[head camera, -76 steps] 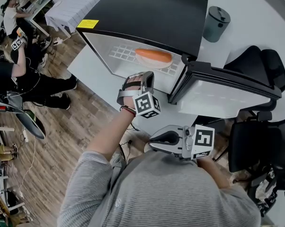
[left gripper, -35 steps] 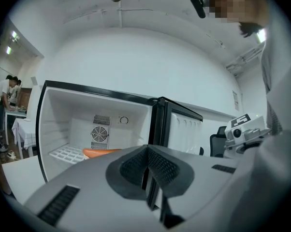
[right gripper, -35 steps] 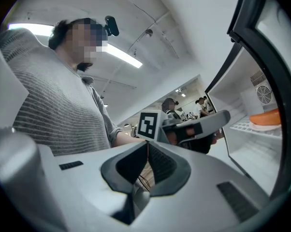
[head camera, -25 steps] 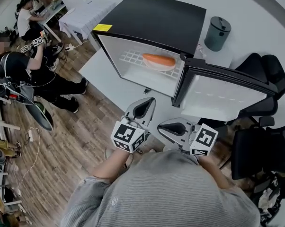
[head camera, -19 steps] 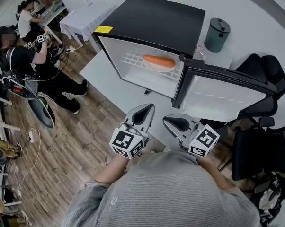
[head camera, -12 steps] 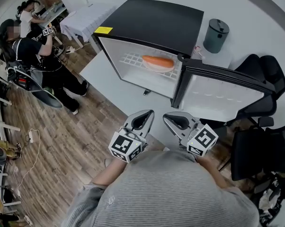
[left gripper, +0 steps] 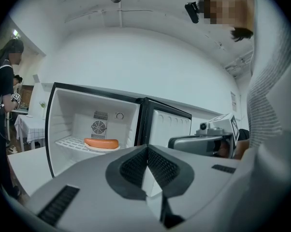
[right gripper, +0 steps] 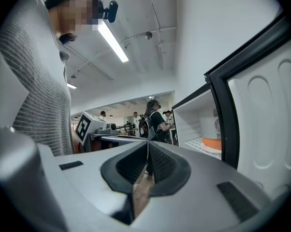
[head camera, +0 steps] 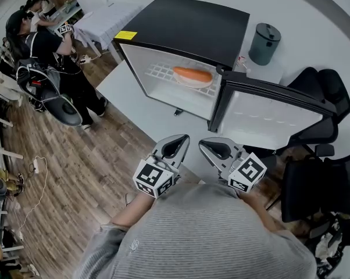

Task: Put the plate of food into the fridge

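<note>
The white plate with an orange sausage (head camera: 193, 75) lies on the wire shelf inside the open black mini fridge (head camera: 189, 25); the same plate (left gripper: 101, 144) shows in the left gripper view and the plate's edge (right gripper: 213, 145) in the right gripper view. The fridge door (head camera: 275, 112) stands swung open to the right. My left gripper (head camera: 183, 138) is shut and empty, held close to my chest, well short of the fridge. My right gripper (head camera: 203, 142) is beside it, also shut with nothing between its pads.
The fridge sits on a white table (head camera: 137, 106). A grey-green lidded bin (head camera: 264, 35) stands behind it. Black office chairs (head camera: 321, 176) are at the right. A person in black (head camera: 56, 63) stands on the wood floor at the left, with others farther back.
Both grippers have drawn in toward my chest and come side by side, the right one turning to point forward. The person at the left has walked across the floor. The plate stays on the shelf.
</note>
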The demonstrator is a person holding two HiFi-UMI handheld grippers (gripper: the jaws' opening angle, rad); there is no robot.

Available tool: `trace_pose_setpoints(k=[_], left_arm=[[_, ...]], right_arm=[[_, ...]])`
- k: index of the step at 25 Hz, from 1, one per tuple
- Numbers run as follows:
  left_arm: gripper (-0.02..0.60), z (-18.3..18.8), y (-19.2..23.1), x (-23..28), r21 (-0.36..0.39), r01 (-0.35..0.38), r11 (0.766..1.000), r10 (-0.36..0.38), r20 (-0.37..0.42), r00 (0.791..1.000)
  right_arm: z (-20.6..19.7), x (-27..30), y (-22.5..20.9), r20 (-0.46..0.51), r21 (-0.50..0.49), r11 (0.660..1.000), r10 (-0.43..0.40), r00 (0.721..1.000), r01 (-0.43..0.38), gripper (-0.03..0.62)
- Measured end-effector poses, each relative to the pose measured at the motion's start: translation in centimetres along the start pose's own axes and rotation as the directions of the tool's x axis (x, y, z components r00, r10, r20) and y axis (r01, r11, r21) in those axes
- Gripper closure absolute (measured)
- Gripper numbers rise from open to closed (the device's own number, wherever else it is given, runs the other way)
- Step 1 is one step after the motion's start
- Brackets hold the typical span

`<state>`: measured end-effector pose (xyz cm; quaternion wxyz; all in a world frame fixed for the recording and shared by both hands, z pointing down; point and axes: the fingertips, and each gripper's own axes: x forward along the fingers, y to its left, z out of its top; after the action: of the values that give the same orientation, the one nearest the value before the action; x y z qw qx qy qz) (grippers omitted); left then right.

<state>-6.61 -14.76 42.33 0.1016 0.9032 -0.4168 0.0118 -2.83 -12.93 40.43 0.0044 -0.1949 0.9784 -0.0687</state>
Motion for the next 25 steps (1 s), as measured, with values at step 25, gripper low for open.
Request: trace_pose_setpoints(k=[25], left_arm=[[0.571, -0.63, -0.56, 1.03, -0.015, 0.017, 1.000, -0.018, -0.024, 1.000]], right_arm=[[-0.66, -0.11, -0.04, -0.026, 0.008, 1.000, 0.015, 1.000, -0.015, 0.582]])
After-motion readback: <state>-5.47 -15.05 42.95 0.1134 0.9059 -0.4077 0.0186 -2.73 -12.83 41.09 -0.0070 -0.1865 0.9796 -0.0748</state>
